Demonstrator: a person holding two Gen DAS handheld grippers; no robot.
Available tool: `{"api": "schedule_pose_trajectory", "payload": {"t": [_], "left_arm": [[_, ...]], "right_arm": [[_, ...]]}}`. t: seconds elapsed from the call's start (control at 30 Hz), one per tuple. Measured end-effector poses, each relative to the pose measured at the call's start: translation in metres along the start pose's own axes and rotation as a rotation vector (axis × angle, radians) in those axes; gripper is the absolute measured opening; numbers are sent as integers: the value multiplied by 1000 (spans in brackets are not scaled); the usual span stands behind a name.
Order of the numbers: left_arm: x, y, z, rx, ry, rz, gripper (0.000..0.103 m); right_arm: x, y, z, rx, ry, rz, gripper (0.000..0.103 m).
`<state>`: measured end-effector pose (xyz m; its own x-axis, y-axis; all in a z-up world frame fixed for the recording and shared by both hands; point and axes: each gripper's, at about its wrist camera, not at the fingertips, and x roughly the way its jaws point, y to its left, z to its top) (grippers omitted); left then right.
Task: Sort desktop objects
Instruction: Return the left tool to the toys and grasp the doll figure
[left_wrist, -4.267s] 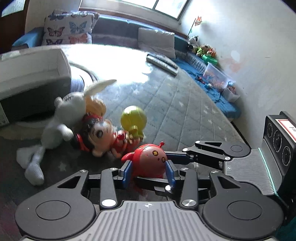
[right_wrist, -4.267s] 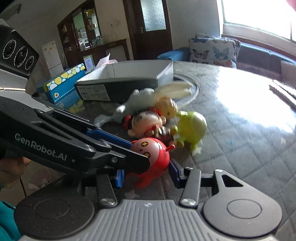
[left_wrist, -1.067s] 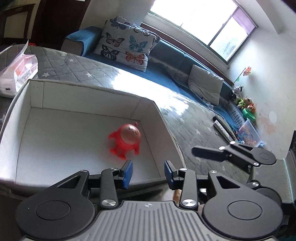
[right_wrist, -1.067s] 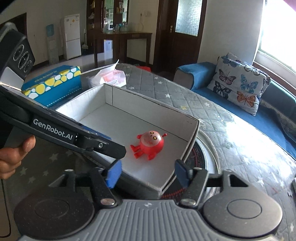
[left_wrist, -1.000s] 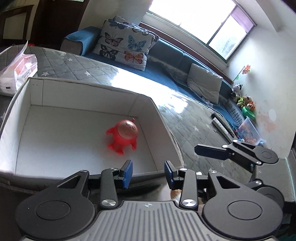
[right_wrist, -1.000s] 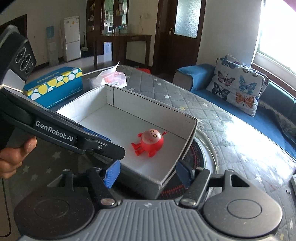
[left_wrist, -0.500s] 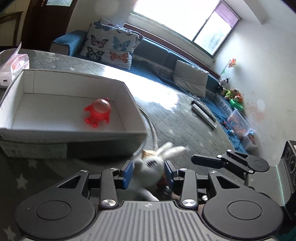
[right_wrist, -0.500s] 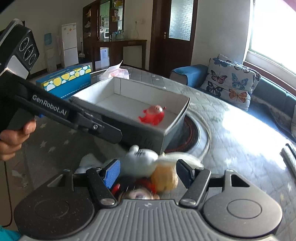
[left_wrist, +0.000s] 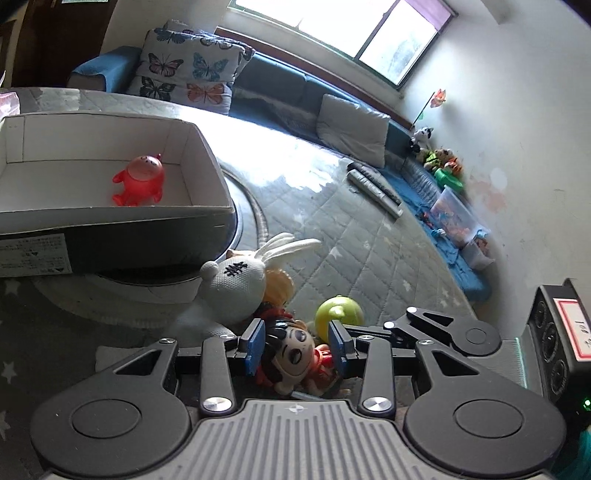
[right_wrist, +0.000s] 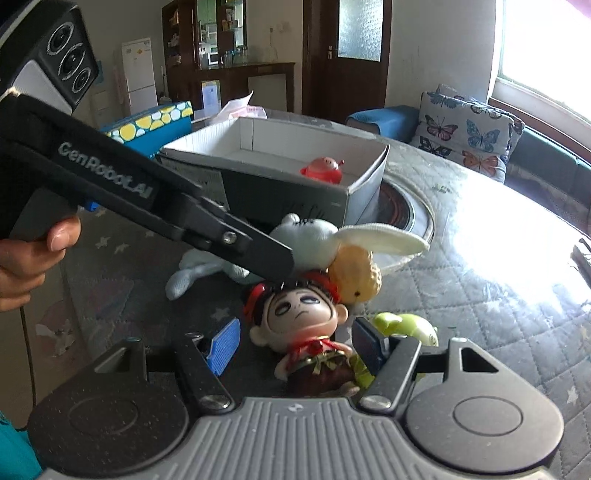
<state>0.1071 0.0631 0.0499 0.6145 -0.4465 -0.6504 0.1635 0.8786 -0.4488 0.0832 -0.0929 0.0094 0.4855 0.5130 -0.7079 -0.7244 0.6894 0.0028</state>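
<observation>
While red toy (left_wrist: 138, 179) lies in box (left_wrist: 207, 147) at 10 o'clock, left view: left gripper (left_wrist: 296, 345) open, empty, pads flanking doll (left_wrist: 291, 350) head, body trailing to 4 o'clock.
Right view: right gripper (right_wrist: 295, 345) open, empty, straddling doll torso; head toward 12 o'clock; left nearer head.

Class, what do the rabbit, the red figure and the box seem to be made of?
Rabbit: knitted fabric, matte, with a visible stitch texture.
Red figure: probably plastic or vinyl, smooth with a slight sheen.
Box: likely cardboard, with thin flat walls, a matte white inside and a printed label outside.
</observation>
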Motion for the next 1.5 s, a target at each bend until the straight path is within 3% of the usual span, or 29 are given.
{"api": "schedule_pose_trajectory", "payload": {"t": [0.5, 0.87, 1.2, 1.5], "left_arm": [[21, 18, -4, -73, 63, 1, 40], [13, 26, -13, -92, 78, -66, 41], [15, 32, -14, -104, 65, -87, 42], [23, 38, -13, -159, 65, -106, 45]], "right_arm": [[4, 8, -3, -37, 23, 25, 68], [-12, 17, -6, -51, 14, 73, 67], [-18, -5, -11, 20, -9, 8, 68], [-9, -11, -26, 82, 22, 29, 64]]}}
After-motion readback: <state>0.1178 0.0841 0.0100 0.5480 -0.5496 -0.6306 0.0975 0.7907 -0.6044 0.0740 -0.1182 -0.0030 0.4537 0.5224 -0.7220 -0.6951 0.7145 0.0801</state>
